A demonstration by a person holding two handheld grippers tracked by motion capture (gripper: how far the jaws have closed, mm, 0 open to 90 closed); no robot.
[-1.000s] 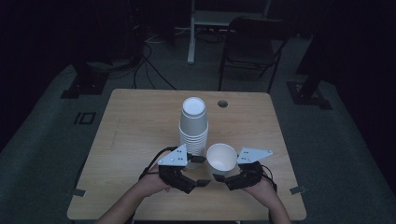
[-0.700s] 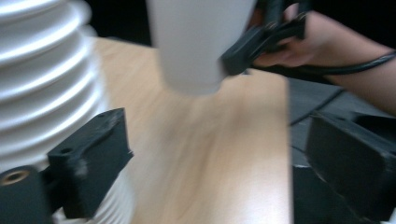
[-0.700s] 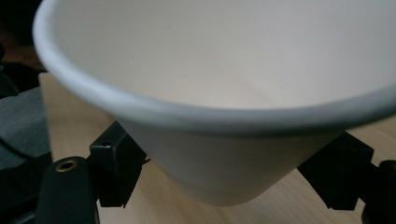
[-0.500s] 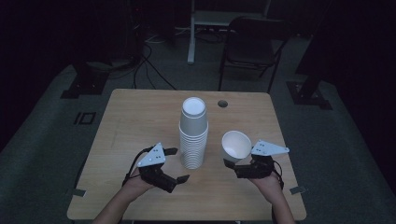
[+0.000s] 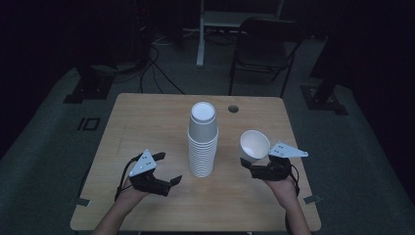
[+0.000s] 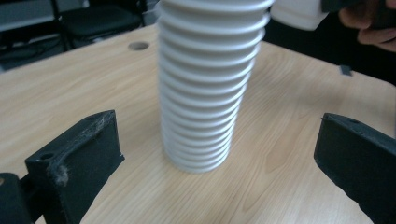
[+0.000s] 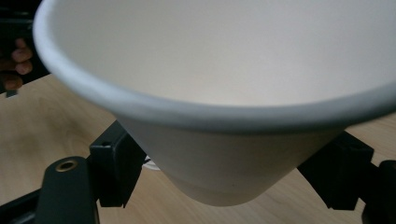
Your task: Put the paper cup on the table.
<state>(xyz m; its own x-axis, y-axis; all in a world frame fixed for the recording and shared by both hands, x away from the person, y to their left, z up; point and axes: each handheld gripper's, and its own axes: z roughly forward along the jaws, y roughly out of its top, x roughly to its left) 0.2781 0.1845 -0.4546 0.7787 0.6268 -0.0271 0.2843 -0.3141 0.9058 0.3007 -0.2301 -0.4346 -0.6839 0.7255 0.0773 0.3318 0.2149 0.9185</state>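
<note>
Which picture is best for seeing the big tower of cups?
The high view is best: the whole stack of cups stands upside down mid-table, top to bottom. The left gripper view shows just its ribbed lower rims, close and blurry, between the open left tongs. In the right gripper view the single cup blocks it.

Dim in the high view: room nearly black toward the top edge and both sides, only the wooden table [image 5: 147, 122] and the stack of white paper cups [image 5: 202, 142] catching soft light from above. Faint, short shadows under the stack; no glare. Grainy and low in contrast throughout.

Brighter and warmer in the left gripper view, stack ribs slightly blurred, far table corners soft.

Very close in the right gripper view: held paper cup [image 7: 219, 93] out of focus at the rim, evenly lit inside, shaded beneath.
</note>
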